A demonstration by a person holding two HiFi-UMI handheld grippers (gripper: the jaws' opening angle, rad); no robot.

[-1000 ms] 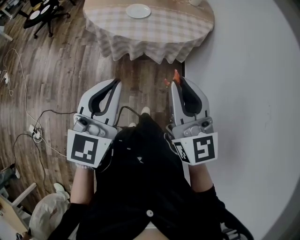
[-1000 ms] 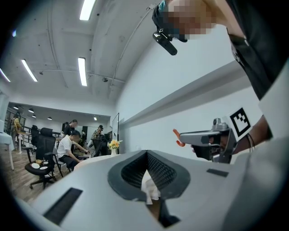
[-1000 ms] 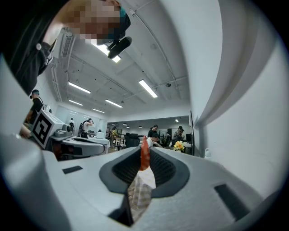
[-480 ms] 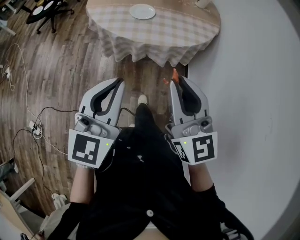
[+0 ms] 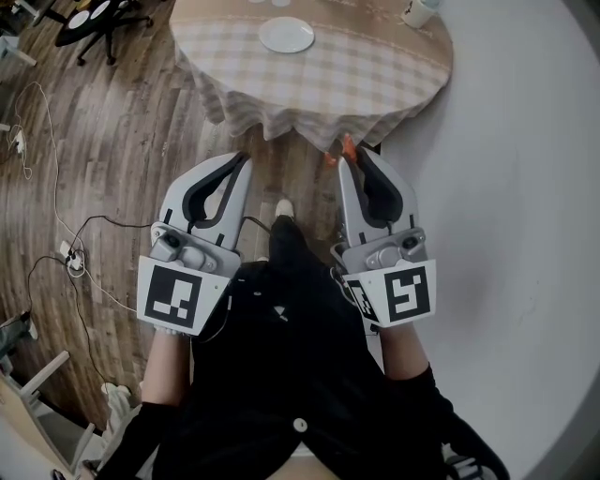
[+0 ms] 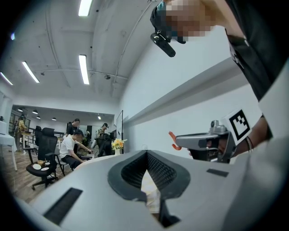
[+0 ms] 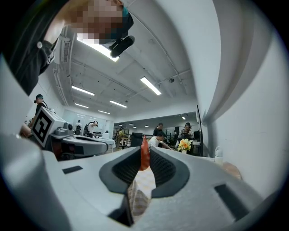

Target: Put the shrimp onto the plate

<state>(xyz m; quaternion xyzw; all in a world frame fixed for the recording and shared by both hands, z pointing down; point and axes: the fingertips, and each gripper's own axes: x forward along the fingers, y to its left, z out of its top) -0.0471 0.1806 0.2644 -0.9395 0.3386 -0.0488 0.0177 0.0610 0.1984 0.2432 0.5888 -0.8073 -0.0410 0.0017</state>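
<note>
An orange shrimp (image 5: 348, 150) sticks out past the tips of my right gripper (image 5: 352, 159), which is shut on it; the same shrimp (image 7: 144, 154) stands upright between the jaws in the right gripper view and shows sideways (image 6: 173, 140) in the left gripper view. My left gripper (image 5: 241, 161) is shut with nothing in it. Both are held side by side above the floor, short of a round table. A white plate (image 5: 286, 35) lies on the table's checked cloth (image 5: 319, 84), well ahead of both grippers.
A pale cup (image 5: 418, 11) stands at the table's far right. A white wall (image 5: 506, 187) runs along the right. Cables (image 5: 66, 244) trail over the wooden floor at left, and office chairs (image 5: 89, 23) stand at far left. People sit at desks (image 6: 74, 149) in the background.
The table and plate have come nearer and lower in the head view as I walk towards them. Both grippers keep their pose, the right still holding the shrimp.
</note>
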